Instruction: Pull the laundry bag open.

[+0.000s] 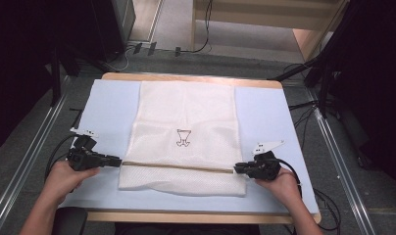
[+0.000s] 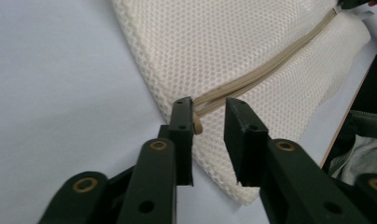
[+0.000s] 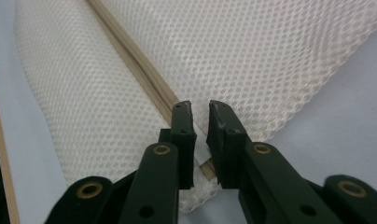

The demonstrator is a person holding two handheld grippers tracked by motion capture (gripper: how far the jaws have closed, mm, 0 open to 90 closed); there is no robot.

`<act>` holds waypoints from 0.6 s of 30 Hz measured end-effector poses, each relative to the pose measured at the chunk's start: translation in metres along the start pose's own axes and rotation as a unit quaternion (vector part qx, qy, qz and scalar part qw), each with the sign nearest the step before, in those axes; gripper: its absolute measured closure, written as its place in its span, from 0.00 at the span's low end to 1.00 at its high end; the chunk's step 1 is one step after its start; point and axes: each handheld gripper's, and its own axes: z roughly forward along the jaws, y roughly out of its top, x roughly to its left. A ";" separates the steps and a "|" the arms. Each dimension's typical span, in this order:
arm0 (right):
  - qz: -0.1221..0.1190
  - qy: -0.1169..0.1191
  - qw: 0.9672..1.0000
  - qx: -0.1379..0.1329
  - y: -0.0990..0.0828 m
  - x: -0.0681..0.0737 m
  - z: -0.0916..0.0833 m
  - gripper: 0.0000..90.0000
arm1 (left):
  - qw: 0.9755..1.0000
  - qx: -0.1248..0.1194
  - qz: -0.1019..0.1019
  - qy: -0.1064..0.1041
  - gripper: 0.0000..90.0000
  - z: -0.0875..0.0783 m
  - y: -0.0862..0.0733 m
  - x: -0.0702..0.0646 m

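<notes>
Fingers of the left gripper [image 2: 210, 126] stand a little apart, and the tan zipper [image 2: 266, 70] end of the white mesh bag [image 2: 233, 42] lies right between them. One finger [image 2: 182, 121] sits just beside a small tan loop at the zipper's end, and the pads do not press on the bag. Fingers of the right gripper [image 3: 201, 121] are spread just a bit too, with a thin gap, and the other end of the zipper [image 3: 130, 56] runs in under that gap. A bit of the bag's corner shows between those fingers, but they do not squeeze it.

From up high, the bag [image 1: 186, 122] lies flat in the middle of a pale blue mat [image 1: 112, 107] on the wooden table [image 1: 196, 218]. The left gripper [image 1: 118, 160] touches the bag's left edge at the zipper [image 1: 176, 166], and the right gripper [image 1: 236, 168] touches its right edge at the same line. Each hand [image 1: 68, 178] rests on the mat beside the bag.

Up close, the gripper views show the tiny holes in the mesh and the small loop. The high view shows a little black drawing [image 1: 183, 137] in the middle of the bag, past the zipper. Farther off, beyond the bag, black cables [image 1: 201, 46] lie on the grey floor [image 1: 225, 61].
</notes>
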 end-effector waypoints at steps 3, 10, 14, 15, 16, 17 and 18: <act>0.000 -0.002 1.000 -0.008 0.003 0.001 -0.003 0.84 | 1.000 -0.007 0.018 0.006 0.67 0.001 0.002 -0.005; 0.007 -0.008 1.000 -0.022 0.006 0.001 -0.007 0.73 | 0.998 -0.043 0.040 0.022 0.54 0.002 0.008 -0.009; 0.018 -0.016 0.999 -0.036 0.007 -0.001 -0.011 0.68 | 0.997 -0.047 0.039 0.035 0.49 0.004 0.009 -0.008; 0.020 -0.017 0.999 -0.038 0.007 -0.002 -0.012 0.68 | 0.997 -0.050 0.040 0.038 0.47 0.003 0.009 -0.007; 0.020 -0.019 0.999 -0.040 0.007 -0.003 -0.013 0.68 | 0.997 -0.054 0.040 0.045 0.45 0.003 0.009 -0.006; 0.023 -0.025 0.999 -0.042 0.007 -0.004 -0.015 0.68 | 0.996 -0.058 0.039 0.054 0.44 0.002 0.009 -0.005; 0.025 -0.028 0.998 -0.044 0.007 -0.005 -0.016 0.68 | 0.996 -0.061 0.037 0.060 0.43 0.001 0.009 -0.004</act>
